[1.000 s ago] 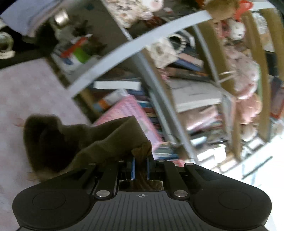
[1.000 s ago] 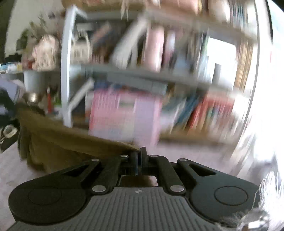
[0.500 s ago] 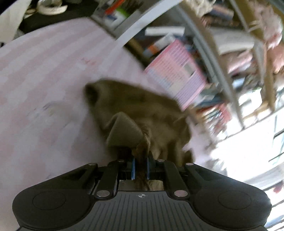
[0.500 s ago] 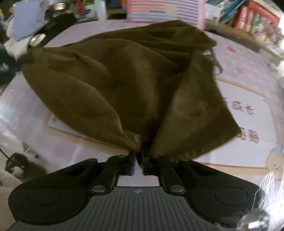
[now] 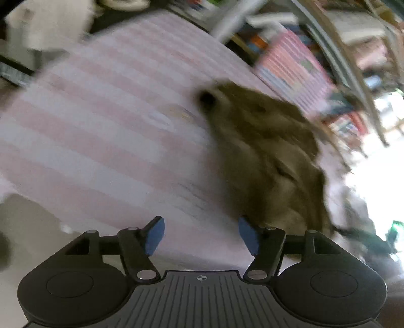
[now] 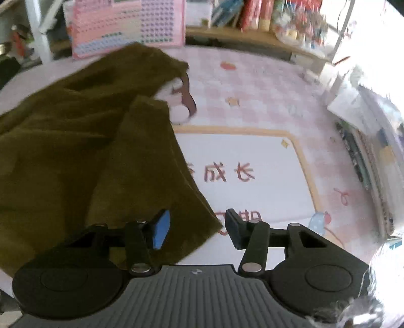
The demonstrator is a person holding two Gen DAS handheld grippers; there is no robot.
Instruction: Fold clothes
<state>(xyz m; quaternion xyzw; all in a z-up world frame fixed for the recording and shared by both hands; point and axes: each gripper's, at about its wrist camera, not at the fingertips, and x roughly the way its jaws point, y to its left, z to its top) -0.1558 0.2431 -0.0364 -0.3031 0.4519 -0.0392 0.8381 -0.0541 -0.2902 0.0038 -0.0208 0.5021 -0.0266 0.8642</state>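
Observation:
An olive-brown garment (image 6: 83,151) lies rumpled on the pink checked table cover (image 6: 252,96). In the right wrist view its near corner reaches between the jaws of my right gripper (image 6: 195,228), which are opening; the pads do not press on the cloth. The left wrist view is blurred. There the garment (image 5: 267,156) lies ahead and to the right of my left gripper (image 5: 202,237), whose jaws are opening with only bare table cover (image 5: 101,131) between them; the cloth's near edge lies beside the right fingertip.
A pink chart board (image 6: 126,25) leans at the table's far edge below shelves of books (image 6: 252,12). A white printed panel with red characters (image 6: 240,174) lies on the cover to the right of the garment. Notebooks (image 6: 363,156) lie at the right edge.
Both grippers were shut on the garment and held it up; they came down to the table, and now both stand open with the cloth released and lying on the cover.

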